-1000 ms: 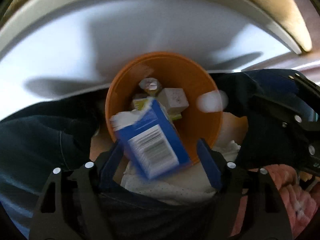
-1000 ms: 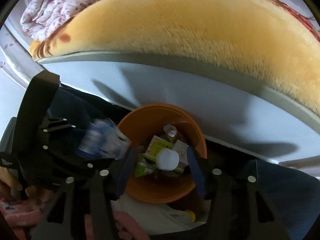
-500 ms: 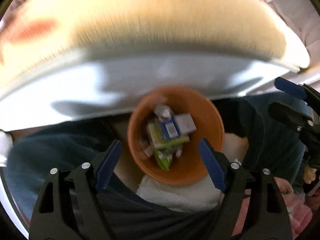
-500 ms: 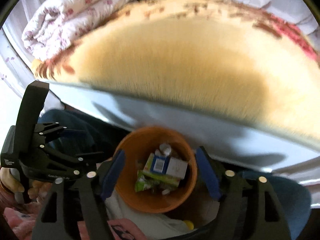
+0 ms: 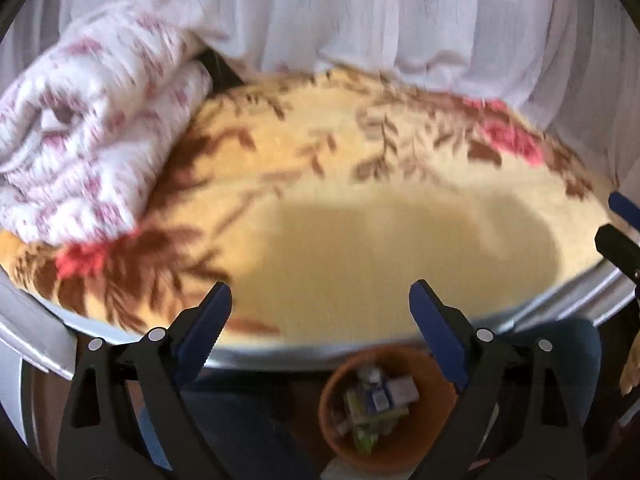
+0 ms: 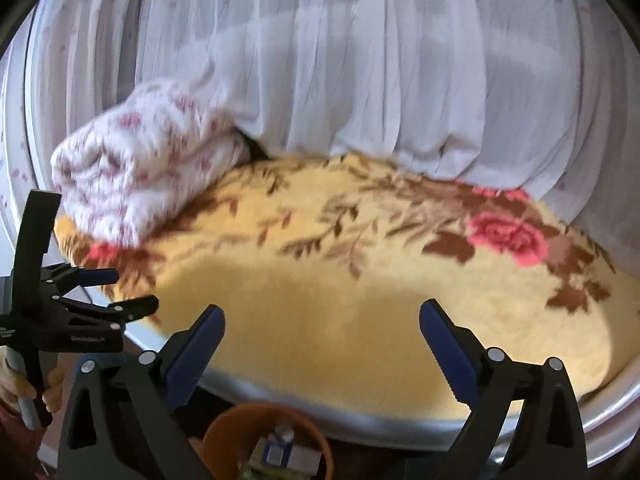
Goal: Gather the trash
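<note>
An orange bin (image 5: pixel 404 446) stands below the bed's edge with several boxes and wrappers (image 5: pixel 374 406) inside; its rim (image 6: pixel 224 430) also shows at the bottom of the right wrist view. My left gripper (image 5: pixel 320 308) is raised above the bin, its jaws opening with nothing between them. My right gripper (image 6: pixel 322 326) is likewise high over the bed's edge, jaws opening and empty. The left gripper (image 6: pixel 112 292) appears at the left of the right wrist view; a finger of the right gripper (image 5: pixel 620 240) shows at the right edge of the left wrist view.
A yellow blanket with brown leaves and pink roses (image 6: pixel 360 280) covers the bed. A folded white and pink floral quilt (image 5: pixel 88 140) lies at its far left. White curtains (image 6: pixel 360 60) hang behind. The person's blue-clad legs (image 5: pixel 240 432) flank the bin.
A blue box and a white round piece dropped from the grippers into the bin. Both grippers rose and tilted up, jaws wider, so the bed and curtains now fill the views.
</note>
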Motion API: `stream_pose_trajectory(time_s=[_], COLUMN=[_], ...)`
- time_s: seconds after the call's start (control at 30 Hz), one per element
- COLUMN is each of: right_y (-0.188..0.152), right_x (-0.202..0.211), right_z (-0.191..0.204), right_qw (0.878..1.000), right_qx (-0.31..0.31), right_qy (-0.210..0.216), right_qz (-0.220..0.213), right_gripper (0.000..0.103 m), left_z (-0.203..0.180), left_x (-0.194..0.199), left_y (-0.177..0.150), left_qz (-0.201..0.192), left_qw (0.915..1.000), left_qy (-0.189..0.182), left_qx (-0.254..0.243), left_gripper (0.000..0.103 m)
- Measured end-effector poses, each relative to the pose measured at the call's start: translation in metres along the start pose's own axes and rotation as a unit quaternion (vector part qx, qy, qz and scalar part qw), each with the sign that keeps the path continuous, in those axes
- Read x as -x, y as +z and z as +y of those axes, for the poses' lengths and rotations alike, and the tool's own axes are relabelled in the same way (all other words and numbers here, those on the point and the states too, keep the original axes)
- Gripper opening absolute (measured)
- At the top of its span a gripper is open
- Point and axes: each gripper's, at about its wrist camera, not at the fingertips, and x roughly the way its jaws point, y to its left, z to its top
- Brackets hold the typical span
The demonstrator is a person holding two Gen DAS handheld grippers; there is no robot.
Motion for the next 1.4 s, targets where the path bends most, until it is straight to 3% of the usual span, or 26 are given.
stream_pose_trajectory(time_s=[0.23, 0.4, 1.4], right_y=[0.021, 0.031, 0.038], right_x=[0.014, 0.021, 0.026], right_z=[-0.009, -0.013, -0.013], right_qw=[0.999, 0.998, 0.997], right_qx=[-0.007, -0.013, -0.009], right_qy=[-0.015, -0.02, -0.02], right_qz=[-0.043, -0.061, -0.071], right_gripper=[0.097, 0.097, 0.097], left_z=[0.003, 0.004, -0.004], left_x=[0.029, 0.044, 0.054], left_y=[0.032, 0.043, 0.049], left_qz=[-0.074, -0.099, -0.114], left_qw=[0.997, 0.9946, 0.993], left_qy=[0.017, 0.017, 0.02], left_qx=[0.019, 0.026, 0.024], left_gripper=[0.089, 0.089, 0.089])
